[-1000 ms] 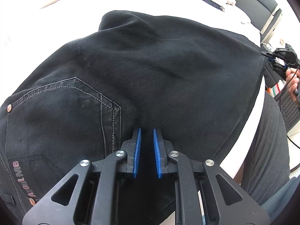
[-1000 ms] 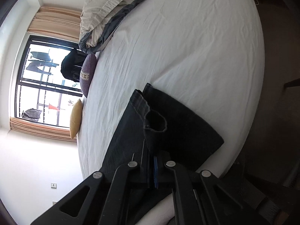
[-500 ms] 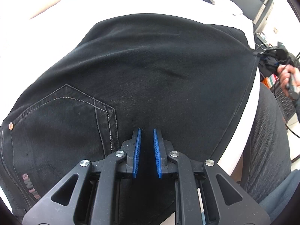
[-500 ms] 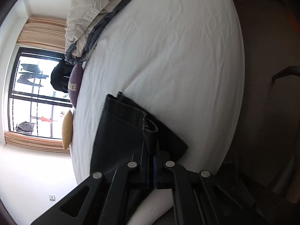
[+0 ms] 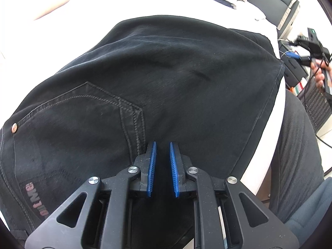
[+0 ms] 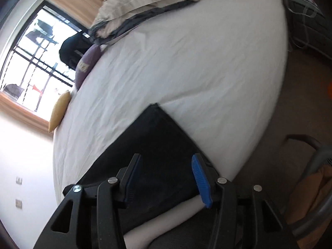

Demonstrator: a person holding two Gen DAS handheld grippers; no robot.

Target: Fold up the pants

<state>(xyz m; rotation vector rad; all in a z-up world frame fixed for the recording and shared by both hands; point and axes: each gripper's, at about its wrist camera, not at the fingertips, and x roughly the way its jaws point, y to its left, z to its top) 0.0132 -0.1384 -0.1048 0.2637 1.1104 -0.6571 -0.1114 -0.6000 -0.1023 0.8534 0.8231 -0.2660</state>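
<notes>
While pants lie flat, both grippers gape.

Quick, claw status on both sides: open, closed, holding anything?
Left claw: narrowly open, nothing between its blue pads, above the black denim pants.
Right claw: wide open, holding nothing, over the pants' corner on the white bed sheet.

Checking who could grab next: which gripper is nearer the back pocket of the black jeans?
Left. The left gripper hovers right beside the back pocket; the right gripper, jaws open, is at the far hem end of the black jeans.
</notes>
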